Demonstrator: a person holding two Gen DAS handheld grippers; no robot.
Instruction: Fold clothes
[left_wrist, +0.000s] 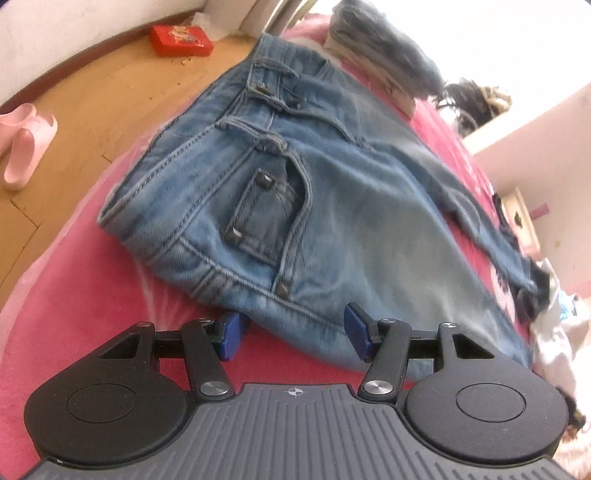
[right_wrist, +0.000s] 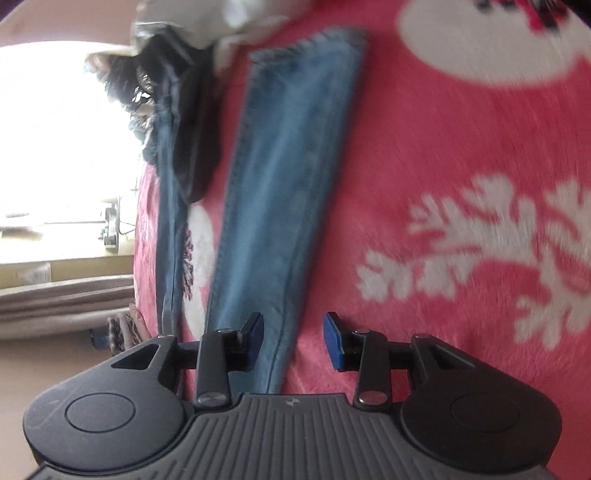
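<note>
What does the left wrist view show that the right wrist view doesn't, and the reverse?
Left wrist only: the jeans' waistband and riveted pocket, wooden floor, red box, pink slippers, open left gripper. Right wrist only: a jeans leg running to its frayed hem, white snowflake print, bright window, open right gripper. Both: jeans on the pink blanket.

I count one pair of blue jeans on my one pink blanket, my two grippers, one red box, one pink slipper, and perhaps two more garments, blurred.
</note>
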